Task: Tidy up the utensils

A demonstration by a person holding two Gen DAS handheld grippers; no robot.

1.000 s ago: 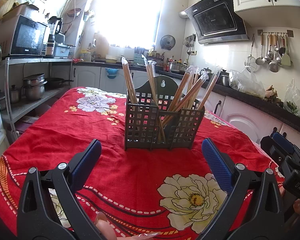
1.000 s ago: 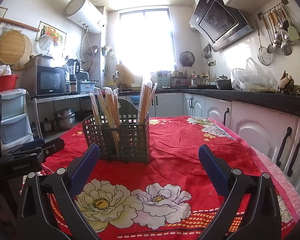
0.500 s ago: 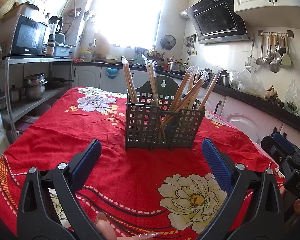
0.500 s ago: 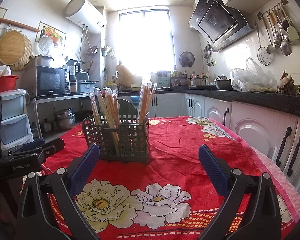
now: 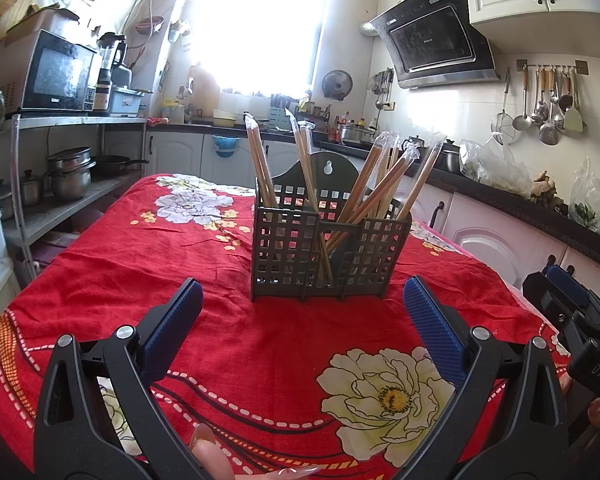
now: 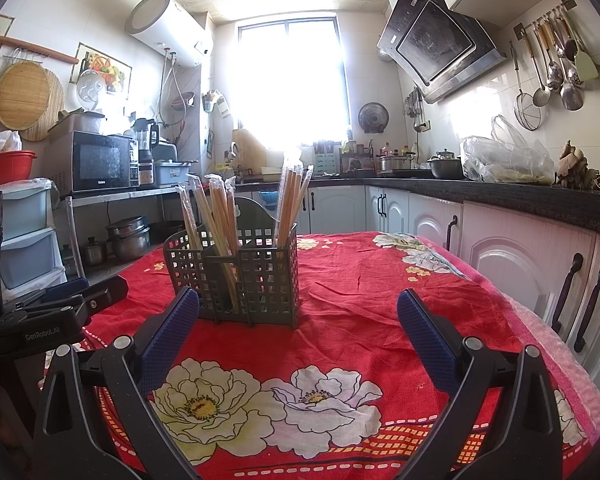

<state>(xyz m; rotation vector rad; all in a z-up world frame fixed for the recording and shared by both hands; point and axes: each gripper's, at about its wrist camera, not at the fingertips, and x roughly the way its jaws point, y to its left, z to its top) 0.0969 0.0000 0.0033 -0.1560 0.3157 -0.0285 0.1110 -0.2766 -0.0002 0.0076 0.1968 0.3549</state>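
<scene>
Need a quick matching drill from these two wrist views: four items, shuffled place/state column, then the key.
Items:
1. left gripper
2. utensil caddy
3. wrapped chopsticks
4. tablecloth

States:
A. red with flowers, spread over the table
B. open, holding nothing
C. grey grid plastic, standing on the cloth
D. standing tilted in the compartments

Pairs: 1-B, 2-C, 3-D, 4-A

Your right gripper [image 6: 298, 312] hung with jaws spread over the red floral tablecloth [image 6: 360, 304]. Wrapped chopsticks [image 6: 220, 216] stood in the grey holder [image 6: 236, 276] ahead, left of centre.
</scene>
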